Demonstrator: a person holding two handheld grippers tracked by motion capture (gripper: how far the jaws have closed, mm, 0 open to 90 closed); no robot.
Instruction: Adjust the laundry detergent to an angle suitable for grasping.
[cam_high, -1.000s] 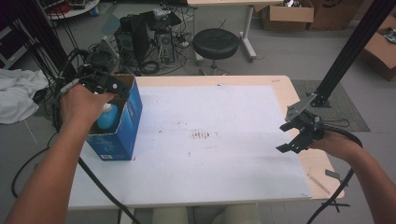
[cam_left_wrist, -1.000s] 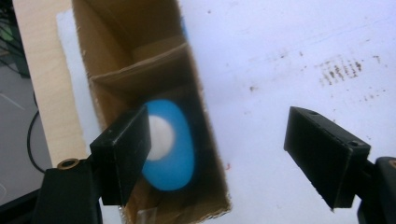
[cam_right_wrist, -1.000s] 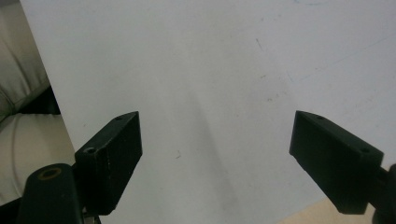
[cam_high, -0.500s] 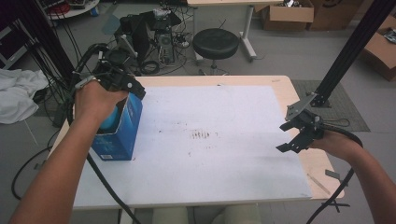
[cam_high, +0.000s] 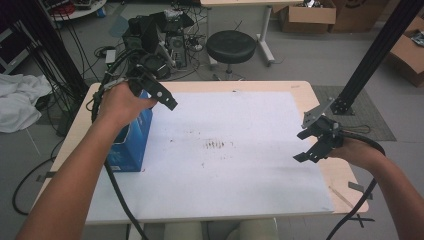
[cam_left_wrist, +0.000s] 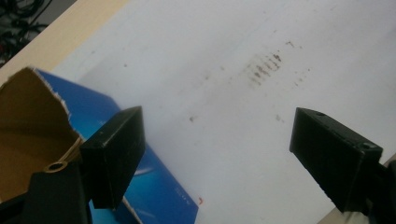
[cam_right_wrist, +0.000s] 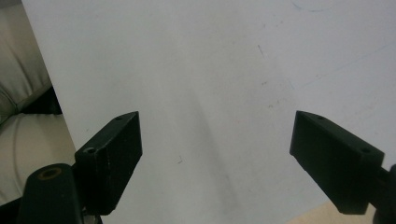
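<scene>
Left gripper (cam_high: 159, 96) — jaws just opened wide, nothing between them; blue box (cam_high: 131, 145) sits just below. Right gripper (cam_high: 314, 145) — wide, empty.

Left gripper (cam_high: 162, 97): I saw black blocky jaws, small screw holes in the pads, a brass-ringed hole at the base | Right gripper (cam_high: 314, 147): I saw matching black jaws, a grey three-cornered plate on top | Cables: I noted thick black leads trailing from both | Arms: bare, no sleeves.
</scene>
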